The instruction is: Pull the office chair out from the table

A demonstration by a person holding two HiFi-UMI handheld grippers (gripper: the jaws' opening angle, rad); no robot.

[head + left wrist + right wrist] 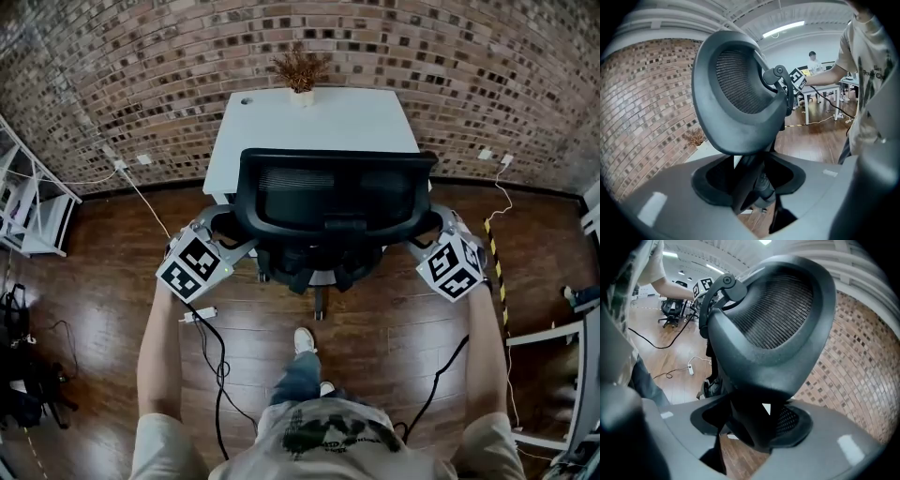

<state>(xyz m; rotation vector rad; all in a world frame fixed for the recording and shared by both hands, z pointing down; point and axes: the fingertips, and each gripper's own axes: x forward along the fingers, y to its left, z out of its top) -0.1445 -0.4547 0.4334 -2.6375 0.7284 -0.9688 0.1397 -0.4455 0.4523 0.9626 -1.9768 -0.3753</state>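
The office chair (328,202) stands with its backrest toward the person and its front close against the near edge of the white table (319,122), so most of the pull looks yet to be done. The left gripper (220,242) holds the backrest's left side and the right gripper (427,242) its right side, at about the same height. In each gripper view a dark part of the chair's frame fills the gap between the jaws, and they are closed on it at a wide setting rather than pressed together.

To do this step well, the person should probably draw both hands back at an even pace, so the chair rolls straight and does not swivel on its base. The pull is best kept level. Lifting or pushing down on the backrest would likely tilt it rather than move the wheels. The grip sits on a rounded frame and could slip if jerked, so a slow start seems wise.

A foot (303,339) is just behind the chair's base, so the person needs to step back. A power strip (199,315) and its cable (217,361) lie on the wooden floor to the left, near the wheels' likely path, and are best avoided.
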